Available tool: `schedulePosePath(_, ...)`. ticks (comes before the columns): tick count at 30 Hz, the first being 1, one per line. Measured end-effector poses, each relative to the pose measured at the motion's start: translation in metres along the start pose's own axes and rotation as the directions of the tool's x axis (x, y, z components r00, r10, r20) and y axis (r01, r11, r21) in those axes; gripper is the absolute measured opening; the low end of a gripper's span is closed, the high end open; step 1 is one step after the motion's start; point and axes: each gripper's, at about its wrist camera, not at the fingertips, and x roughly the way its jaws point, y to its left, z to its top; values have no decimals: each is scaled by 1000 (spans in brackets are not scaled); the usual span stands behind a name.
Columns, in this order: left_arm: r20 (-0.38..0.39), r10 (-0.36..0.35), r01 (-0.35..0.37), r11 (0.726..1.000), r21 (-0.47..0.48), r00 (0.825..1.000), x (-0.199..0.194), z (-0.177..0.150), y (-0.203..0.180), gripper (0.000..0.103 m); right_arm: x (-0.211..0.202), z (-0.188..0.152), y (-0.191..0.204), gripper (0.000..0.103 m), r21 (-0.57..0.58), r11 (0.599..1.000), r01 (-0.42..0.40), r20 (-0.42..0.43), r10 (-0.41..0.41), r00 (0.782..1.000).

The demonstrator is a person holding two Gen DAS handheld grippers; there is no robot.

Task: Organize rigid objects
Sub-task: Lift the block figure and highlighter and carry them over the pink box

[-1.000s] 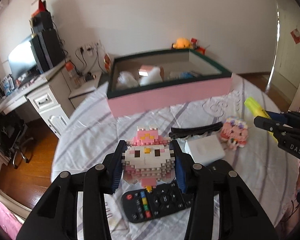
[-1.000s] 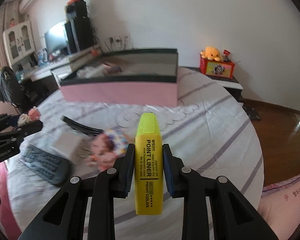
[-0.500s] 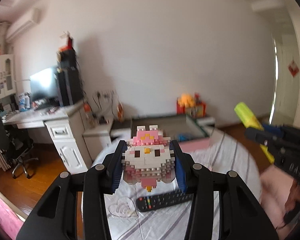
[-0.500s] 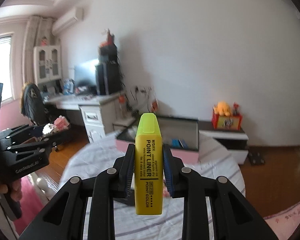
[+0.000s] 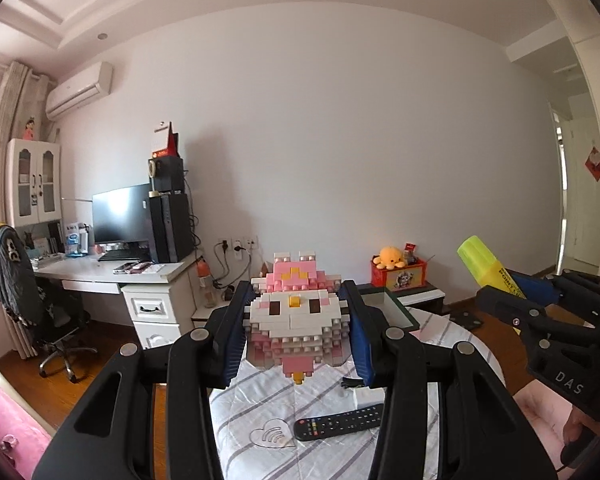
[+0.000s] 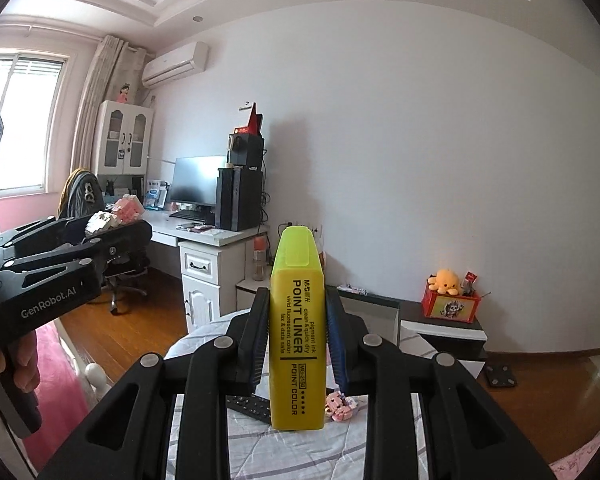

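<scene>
My left gripper (image 5: 296, 312) is shut on a pink and white brick-built figure (image 5: 296, 316) and holds it high above the bed. My right gripper (image 6: 298, 312) is shut on a yellow highlighter (image 6: 298, 344), held upright, cap up. The highlighter also shows at the right of the left wrist view (image 5: 486, 266). The left gripper with the figure (image 6: 112, 216) shows at the left of the right wrist view. The pink box with a dark green rim (image 5: 396, 312) lies far below, mostly hidden behind the figure.
A black remote (image 5: 338, 422) lies on the striped bedcover (image 5: 268, 396). A small pink brick figure (image 6: 340, 402) lies on the bed. A white desk (image 5: 112, 276) with a monitor stands at the left, an office chair (image 5: 40, 312) beside it. A red box with an orange plush (image 6: 452, 300) stands at the right.
Both grippers have risen well above the bed and tilted up towards the wall, each keeping its hold. The box and bed items have dropped low in view.
</scene>
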Motion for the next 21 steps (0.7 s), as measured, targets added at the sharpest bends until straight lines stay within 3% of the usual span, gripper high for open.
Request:
schedulePosePath(12,-27,40,-39,999,30,999,34,6,-3,45,21,5,-12,27,-5,1000,0,-6,0,1000)
schedulePosePath(21,-132,-18,26,998,53,991,133,5,-16,45,81,5,-51,27,15,1000,18,-54,-17,998)
